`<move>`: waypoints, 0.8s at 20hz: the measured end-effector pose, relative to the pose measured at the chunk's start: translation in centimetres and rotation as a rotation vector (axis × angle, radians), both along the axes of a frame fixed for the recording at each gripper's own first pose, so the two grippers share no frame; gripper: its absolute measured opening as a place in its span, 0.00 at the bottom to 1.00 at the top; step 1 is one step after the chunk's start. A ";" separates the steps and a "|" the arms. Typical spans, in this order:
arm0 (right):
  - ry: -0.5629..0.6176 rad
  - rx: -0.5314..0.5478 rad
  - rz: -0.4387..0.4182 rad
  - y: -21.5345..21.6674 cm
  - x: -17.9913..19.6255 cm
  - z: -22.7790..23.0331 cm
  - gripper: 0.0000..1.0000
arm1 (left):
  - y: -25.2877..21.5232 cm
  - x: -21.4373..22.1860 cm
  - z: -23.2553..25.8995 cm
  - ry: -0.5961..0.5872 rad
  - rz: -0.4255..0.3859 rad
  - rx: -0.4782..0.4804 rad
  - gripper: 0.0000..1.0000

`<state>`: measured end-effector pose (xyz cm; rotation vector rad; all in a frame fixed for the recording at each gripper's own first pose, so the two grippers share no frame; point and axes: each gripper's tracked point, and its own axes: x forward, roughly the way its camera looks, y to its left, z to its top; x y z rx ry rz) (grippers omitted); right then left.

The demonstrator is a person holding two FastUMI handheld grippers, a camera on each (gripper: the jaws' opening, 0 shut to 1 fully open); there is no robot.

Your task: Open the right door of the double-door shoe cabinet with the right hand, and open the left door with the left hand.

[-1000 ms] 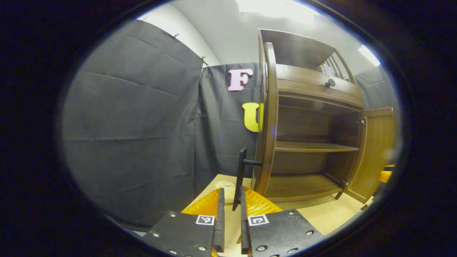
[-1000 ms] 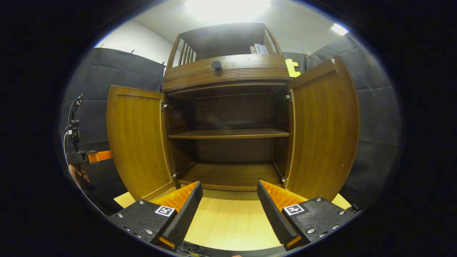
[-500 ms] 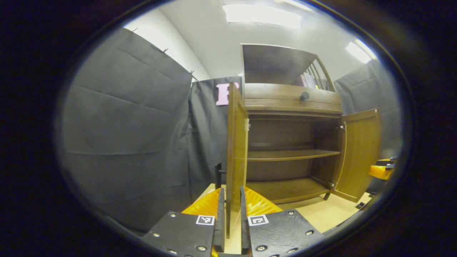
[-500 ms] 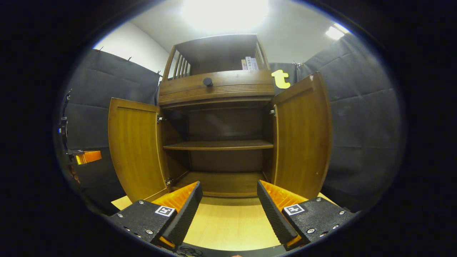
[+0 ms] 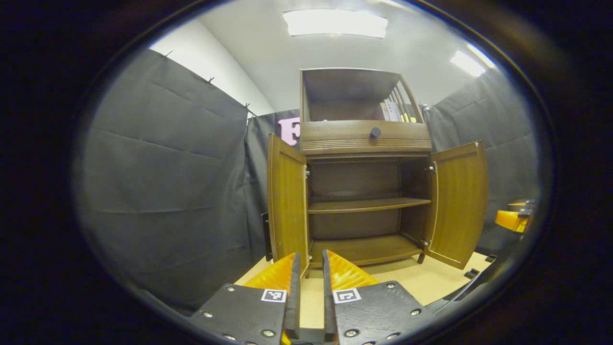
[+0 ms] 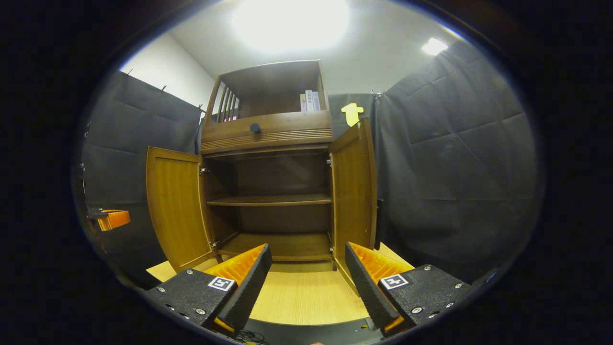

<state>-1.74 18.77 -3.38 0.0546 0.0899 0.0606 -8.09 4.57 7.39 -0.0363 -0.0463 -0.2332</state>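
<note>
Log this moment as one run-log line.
left door: open | right door: open | left gripper: near shut, empty | right gripper: open, empty

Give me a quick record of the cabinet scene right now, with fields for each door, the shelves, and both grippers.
left door: open
right door: open
shelves: bare
drawer knob: above the doors
left hand-held gripper: fingers nearly together, holding nothing, clear of the left door
right hand-held gripper: open, holding nothing, clear of the cabinet
</note>
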 end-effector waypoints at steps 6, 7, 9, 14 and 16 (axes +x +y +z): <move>-0.011 0.015 -0.009 -0.8 -1.7 0.3 0.94 | -0.5 -2.6 -0.5 0.010 -0.006 -0.009 0.43; -0.010 0.014 -0.004 -0.8 -1.8 0.4 0.94 | -0.4 -2.9 -0.5 0.014 -0.004 -0.010 0.50; -0.014 0.014 -0.003 -1.0 -1.9 0.5 0.94 | 0.0 -3.2 -0.5 0.014 0.008 -0.014 0.64; -0.028 0.009 -0.006 -1.5 -1.6 1.0 0.94 | 1.1 -3.2 -0.4 0.016 0.073 -0.013 0.99; -0.038 0.007 -0.007 -1.6 -1.5 1.4 0.94 | 1.4 -3.0 -0.5 0.024 0.089 -0.018 0.99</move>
